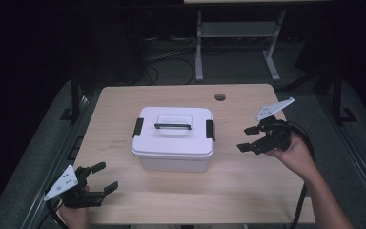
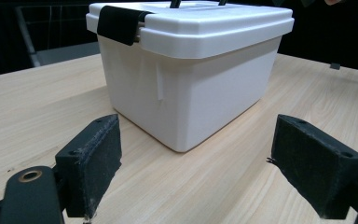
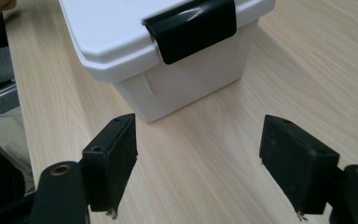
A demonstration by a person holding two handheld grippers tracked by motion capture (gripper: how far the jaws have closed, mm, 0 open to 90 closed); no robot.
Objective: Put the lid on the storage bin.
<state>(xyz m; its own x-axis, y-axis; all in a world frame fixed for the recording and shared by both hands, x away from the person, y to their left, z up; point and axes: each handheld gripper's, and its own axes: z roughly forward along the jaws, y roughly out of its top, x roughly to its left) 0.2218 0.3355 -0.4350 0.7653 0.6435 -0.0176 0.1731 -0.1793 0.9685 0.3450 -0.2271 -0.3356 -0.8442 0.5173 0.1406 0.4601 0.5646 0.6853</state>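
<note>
Jaws of the left gripper (image 1: 96, 177) are held wide apart near the table's (image 1: 124, 102) front left corner, gripping nothing. Mid-table, a white lidded box (image 1: 173, 148) is seen, closed by a black latch (image 1: 137, 127) at each end, a flat handle (image 1: 173, 126) on top. Rigid, smooth plastic is judged likely light; the latches should be taken first. The right gripper (image 1: 249, 138) is likewise spread open, just beside the right latch (image 3: 193, 25). Nothing is in the way.

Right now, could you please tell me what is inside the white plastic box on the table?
The contents cannot be seen: the white plastic box is opaque, and its white lid sits shut on top, with the black clips down at both ends. On the lid lies a black-edged carry handle.
</note>
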